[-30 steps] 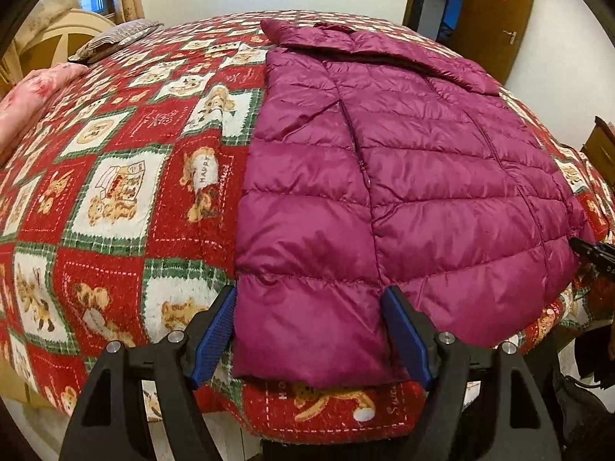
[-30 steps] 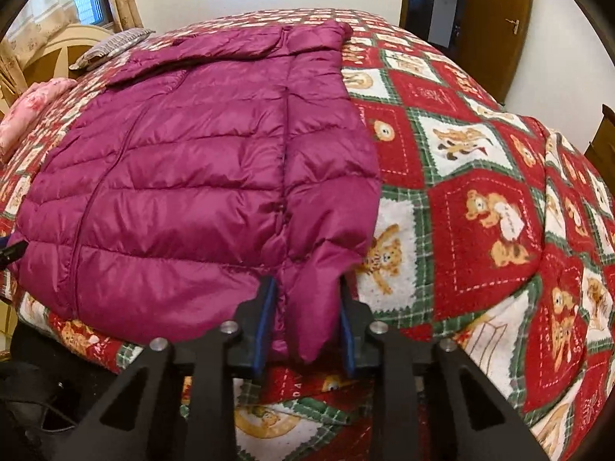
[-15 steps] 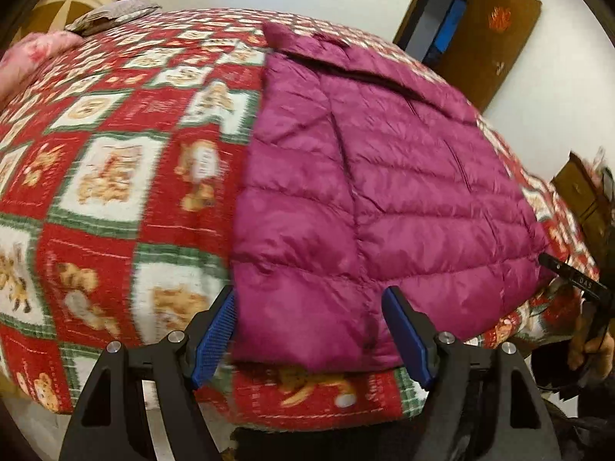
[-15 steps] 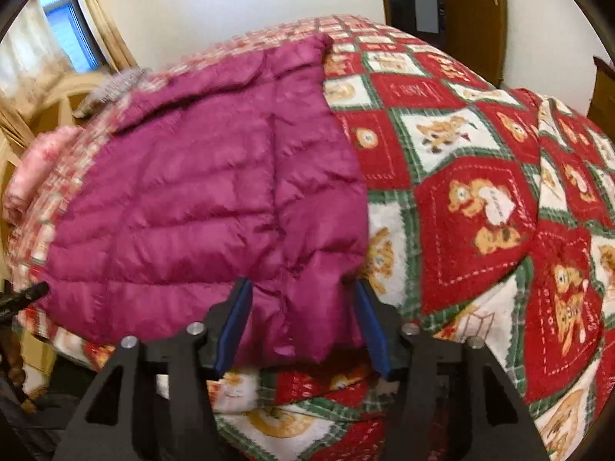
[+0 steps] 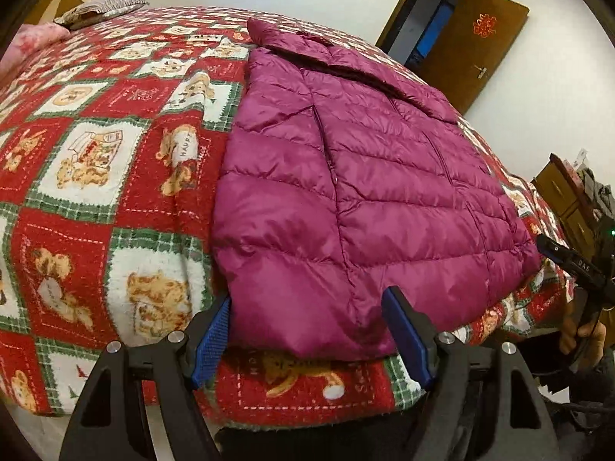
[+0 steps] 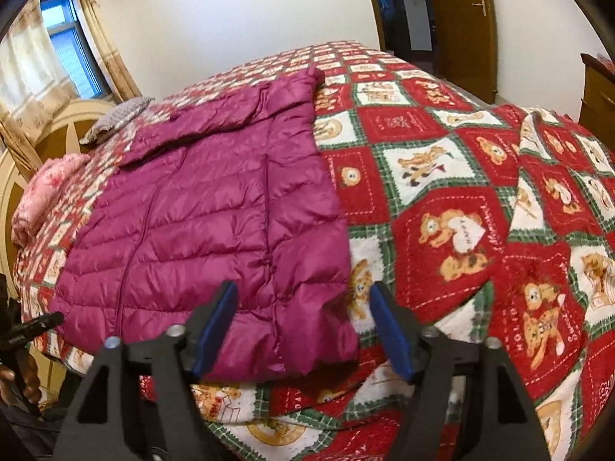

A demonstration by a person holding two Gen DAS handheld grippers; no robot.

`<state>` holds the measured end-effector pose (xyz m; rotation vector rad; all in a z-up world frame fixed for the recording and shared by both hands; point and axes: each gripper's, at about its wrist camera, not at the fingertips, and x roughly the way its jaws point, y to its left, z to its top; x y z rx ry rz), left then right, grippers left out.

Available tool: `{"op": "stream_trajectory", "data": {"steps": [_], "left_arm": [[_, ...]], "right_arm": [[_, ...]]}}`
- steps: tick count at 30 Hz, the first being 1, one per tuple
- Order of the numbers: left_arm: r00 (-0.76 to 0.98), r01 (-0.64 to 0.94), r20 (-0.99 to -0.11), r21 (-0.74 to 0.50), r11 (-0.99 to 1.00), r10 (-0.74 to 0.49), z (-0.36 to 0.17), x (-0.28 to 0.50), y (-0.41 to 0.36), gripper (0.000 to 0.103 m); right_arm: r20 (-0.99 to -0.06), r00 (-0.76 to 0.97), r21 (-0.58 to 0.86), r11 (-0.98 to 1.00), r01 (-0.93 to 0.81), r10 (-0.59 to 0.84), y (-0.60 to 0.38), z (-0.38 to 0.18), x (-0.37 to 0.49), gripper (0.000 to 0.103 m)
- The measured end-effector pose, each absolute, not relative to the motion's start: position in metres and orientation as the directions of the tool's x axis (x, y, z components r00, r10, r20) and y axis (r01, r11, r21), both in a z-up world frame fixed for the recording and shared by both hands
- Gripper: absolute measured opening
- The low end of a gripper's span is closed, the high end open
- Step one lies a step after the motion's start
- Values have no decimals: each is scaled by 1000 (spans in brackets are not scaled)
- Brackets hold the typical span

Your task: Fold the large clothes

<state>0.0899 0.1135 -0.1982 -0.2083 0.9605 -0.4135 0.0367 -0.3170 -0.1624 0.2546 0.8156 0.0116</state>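
Note:
A magenta quilted puffer jacket [image 5: 365, 192] lies flat on the bed, sleeves folded in, its hem at the near edge. My left gripper [image 5: 307, 299] stands open astride the hem's left corner, and its blue pads [image 5: 211, 338] do not press the cloth. My right gripper [image 6: 303, 288] is at the hem's right corner of the jacket [image 6: 200, 223]; its jaws are opening, with the cloth loose between them and not pinched. Each gripper shows at the edge of the other's view: the right gripper [image 5: 569, 265] and the left gripper [image 6: 34, 326].
The bed carries a red, green and white teddy-bear blanket [image 6: 442, 192]. A grey pillow [image 6: 115, 119] and pink bedding [image 6: 46, 188] lie by the headboard. A brown door [image 5: 472, 38] and a wooden cabinet [image 5: 565, 196] stand beyond the bed. A hand [image 5: 580, 330] holds the right gripper.
My right gripper was shut on the jacket's right hem corner; its jaws have spread and let it go, and it has drawn back slightly. The left gripper stayed open and tilted.

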Motion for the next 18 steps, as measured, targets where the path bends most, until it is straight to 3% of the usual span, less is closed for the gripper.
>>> {"op": "stream_trajectory", "data": {"steps": [2, 3, 4, 10, 14, 15, 17, 18], "left_arm": [[501, 252, -722, -407, 878, -478, -196, 90, 118, 69], [493, 259, -703, -443, 858, -512, -194, 90, 120, 48], [481, 261, -699, -462, 848, -529, -194, 91, 121, 38], [478, 262, -737, -400, 878, -478, -200, 94, 112, 41], [454, 305, -735, -403, 863, -503, -201, 95, 103, 62], [456, 309, -735, -399, 863, -503, -202, 94, 102, 66], [473, 320, -740, -360, 876, -477, -203, 92, 96, 67], [481, 326, -739, -349, 879, -472, -203, 91, 95, 66]], "right_arm": [[-720, 686, 227, 970, 90, 104, -318, -162, 37, 76], [-724, 682, 226, 970, 92, 104, -319, -163, 38, 76], [-726, 679, 228, 969, 91, 107, -318, -164, 38, 76], [-751, 647, 222, 973, 59, 132, -308, -174, 43, 76], [-785, 615, 127, 991, 38, 77, -291, -183, 50, 74], [-793, 608, 84, 996, 33, 46, -287, -186, 52, 71], [-819, 572, 50, 999, 1, 40, -280, -194, 55, 38], [-832, 552, 57, 998, -1, 48, -280, -199, 57, 37]]}}
